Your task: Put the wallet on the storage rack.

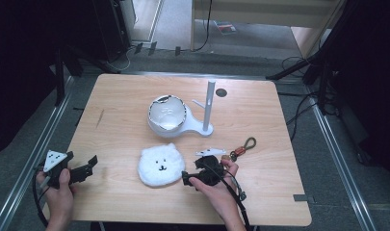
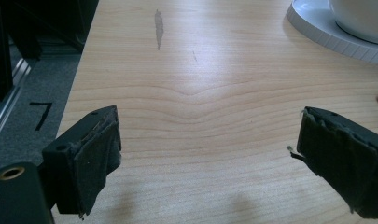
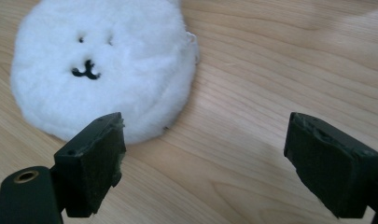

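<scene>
While its jaws stand wide apart with nothing between them, the right claw (image 3: 203,163) points at the white plush face (image 3: 102,65), which lies flat on the desk (image 1: 120,101) just beside one jaw, likely lined up for a pinch at its edge; the left claw (image 2: 207,163) rests released, well apart over bare wood
</scene>
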{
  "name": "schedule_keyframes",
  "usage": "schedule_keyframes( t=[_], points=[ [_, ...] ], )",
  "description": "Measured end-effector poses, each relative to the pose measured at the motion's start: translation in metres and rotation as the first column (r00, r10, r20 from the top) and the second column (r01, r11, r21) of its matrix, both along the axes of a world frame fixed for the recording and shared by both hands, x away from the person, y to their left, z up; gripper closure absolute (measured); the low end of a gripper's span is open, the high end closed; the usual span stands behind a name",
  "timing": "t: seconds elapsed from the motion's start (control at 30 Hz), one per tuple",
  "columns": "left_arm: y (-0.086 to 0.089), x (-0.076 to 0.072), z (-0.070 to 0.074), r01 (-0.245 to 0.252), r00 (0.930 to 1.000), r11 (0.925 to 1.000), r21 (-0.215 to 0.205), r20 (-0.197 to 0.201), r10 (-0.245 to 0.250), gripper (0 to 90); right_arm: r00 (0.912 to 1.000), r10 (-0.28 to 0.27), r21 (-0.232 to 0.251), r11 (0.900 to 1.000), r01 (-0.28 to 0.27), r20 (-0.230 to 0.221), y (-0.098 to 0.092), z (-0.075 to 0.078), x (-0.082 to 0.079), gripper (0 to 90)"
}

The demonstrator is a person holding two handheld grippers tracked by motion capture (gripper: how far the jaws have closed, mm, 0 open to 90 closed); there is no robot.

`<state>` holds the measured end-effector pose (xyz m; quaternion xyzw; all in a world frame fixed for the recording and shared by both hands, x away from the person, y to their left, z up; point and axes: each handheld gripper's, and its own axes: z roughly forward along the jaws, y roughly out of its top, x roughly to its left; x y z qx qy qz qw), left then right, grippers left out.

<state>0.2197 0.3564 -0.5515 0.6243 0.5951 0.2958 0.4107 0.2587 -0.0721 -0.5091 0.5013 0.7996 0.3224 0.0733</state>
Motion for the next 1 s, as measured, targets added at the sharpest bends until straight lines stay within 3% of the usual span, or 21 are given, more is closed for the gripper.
schedule_keyframes(
  t=[0.13, 0.33, 0.6, 0.77, 1.0],
  points=[
    [0.0, 0.0, 0.0, 0.0, 1.0, 1.0, 0.0, -0.002, 0.0, 7.0, 0.9999, 0.009, 0.019, 1.0, -0.009, -0.012, 0.007, -0.001, 0.002, 12.8],
    [0.0, 0.0, 0.0, -0.001, 1.0, 1.0, -0.001, -0.004, 0.001, 6.9, 0.9992, 0.028, -0.019, 0.999, -0.029, -0.028, 0.027, -0.005, 0.006, 15.2],
    [0.0, 0.001, 0.0, -0.002, 1.0, 1.0, -0.005, -0.006, 0.002, 7.0, 0.9979, 0.044, -0.015, 0.999, -0.045, -0.048, 0.046, -0.01, 0.013, 15.8],
    [0.0, 0.001, 0.0, -0.001, 1.0, 1.0, -0.006, -0.008, 0.001, 7.0, 0.9972, 0.061, 0.002, 0.998, -0.061, -0.044, 0.051, -0.01, 0.016, 15.4],
    [0.0, 0.001, 0.0, -0.003, 1.0, 1.0, -0.007, -0.007, 0.003, 6.9, 0.9962, 0.073, -0.023, 0.997, -0.074, -0.047, 0.059, -0.013, 0.021, 15.2]
  ],
)
